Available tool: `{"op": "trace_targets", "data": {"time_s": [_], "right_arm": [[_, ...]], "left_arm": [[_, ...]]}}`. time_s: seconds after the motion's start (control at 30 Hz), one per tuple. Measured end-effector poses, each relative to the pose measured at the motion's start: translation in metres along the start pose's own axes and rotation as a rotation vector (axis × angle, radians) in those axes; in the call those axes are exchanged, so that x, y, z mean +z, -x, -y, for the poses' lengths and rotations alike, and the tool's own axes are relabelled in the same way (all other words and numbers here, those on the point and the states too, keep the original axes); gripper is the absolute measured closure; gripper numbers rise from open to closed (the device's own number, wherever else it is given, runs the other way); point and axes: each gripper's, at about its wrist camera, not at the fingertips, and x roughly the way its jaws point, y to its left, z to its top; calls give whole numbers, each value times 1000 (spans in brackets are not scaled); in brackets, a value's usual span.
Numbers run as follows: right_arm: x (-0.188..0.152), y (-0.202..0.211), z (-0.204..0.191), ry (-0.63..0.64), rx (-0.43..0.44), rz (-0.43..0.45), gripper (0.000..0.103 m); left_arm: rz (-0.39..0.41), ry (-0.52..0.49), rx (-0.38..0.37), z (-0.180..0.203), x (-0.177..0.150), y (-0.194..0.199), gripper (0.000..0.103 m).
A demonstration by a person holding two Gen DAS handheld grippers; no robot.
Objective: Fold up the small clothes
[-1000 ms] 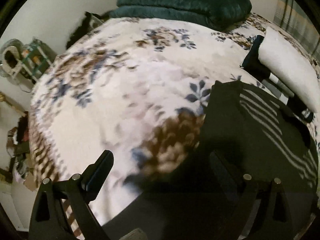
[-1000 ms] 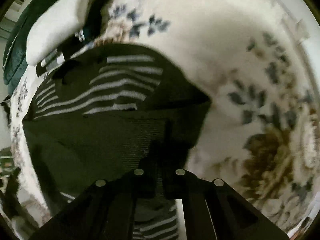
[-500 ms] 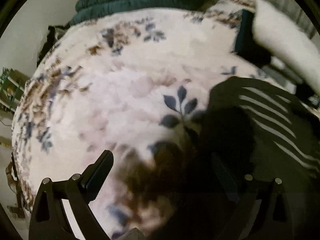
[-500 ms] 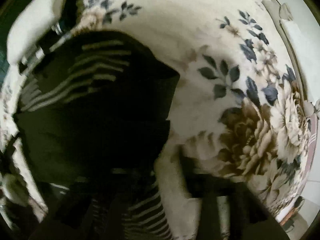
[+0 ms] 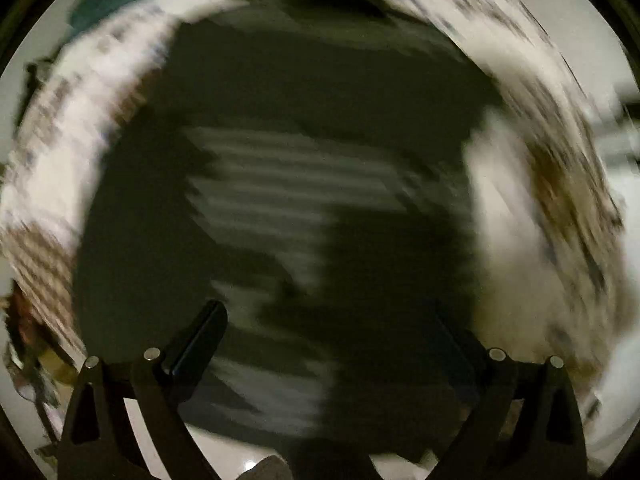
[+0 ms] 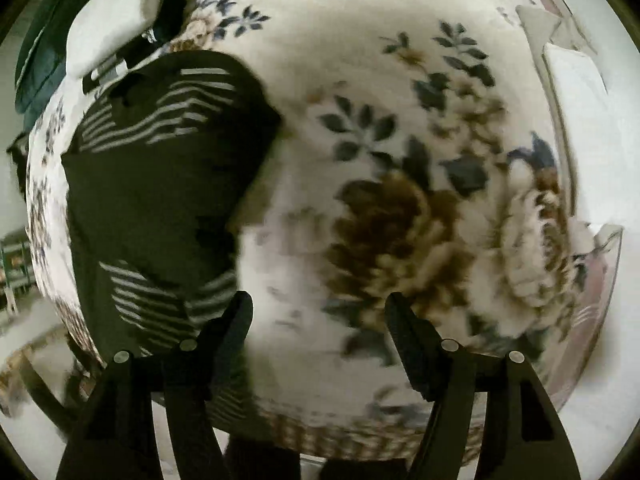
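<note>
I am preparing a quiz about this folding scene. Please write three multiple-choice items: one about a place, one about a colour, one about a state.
1. In the right wrist view, where does the dark garment lie on the floral blanket?
A. in the left part
B. in the right part
C. in no part

2. What colour are the garment's stripes?
A. red
B. yellow
C. pale grey-white

3. How is the right gripper?
A. shut on the garment
B. open, holding nothing
C. shut on the blanket

Key: 1 A, the flowers fill the right part. 2 C, pale bands cross dark cloth. 3 B, only blanket shows between its spread jaws.
</note>
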Motion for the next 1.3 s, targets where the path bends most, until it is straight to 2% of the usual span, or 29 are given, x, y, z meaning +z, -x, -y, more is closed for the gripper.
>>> {"op": "trace_targets", "data": {"time_s": [0.07,0.17,0.23,0.27,0.3,0.33,0.37,0.4,0.53,0.7,0.73,0.77,0.8,0.83,0.9,0.97,1.07,1.17,1.3], "right_arm": [[6,-1,13,26,-4,-4,33],[23,-7,27,53,24,-9,33],[40,-14,31,58,85,-9,33],[48,-18,31,55,116,-7,33],[61,-26,30,49,160,-10,33],[73,-33,28,48,191,-15,33],[82,-38,25,48,213,-17,33],[97,-48,20,55,251,-26,33],[144,-86,5,7,380,-71,33],[177,-130,-10,-52,458,-174,33],[178,-133,-13,-55,445,-179,42],[178,-134,-15,-55,433,-175,74],[177,-132,-19,-52,437,-183,94],[176,-128,-21,-53,439,-183,100],[175,-109,-30,-46,453,-157,100],[174,-90,-42,-28,457,-148,100],[178,-51,-74,27,438,-119,100],[184,-17,-123,76,420,-90,100],[194,13,-204,144,376,-49,100]], "left_arm": [[-59,-1,-22,34,-26,-17,3],[-127,-26,21,83,-58,-56,7],[-146,-42,59,99,-67,-76,30],[-149,-49,103,105,-70,-84,46],[-136,-52,136,108,-71,-89,55],[-115,-47,147,110,-70,-89,66],[-96,-34,159,109,-68,-86,83],[-81,-5,142,105,-66,-80,93],[-37,73,127,87,-63,-55,95],[11,127,128,73,-57,-21,96],[15,136,122,72,-57,-16,96],[23,150,118,70,-54,-9,96],[28,162,106,70,-51,-5,96],[34,168,100,65,-53,2,96],[54,191,78,56,-53,18,96],[71,218,52,30,-53,36,96],[119,287,-2,0,-45,61,96],[167,382,-55,-45,-43,85,96],[193,524,-131,-112,-43,93,96]]}}
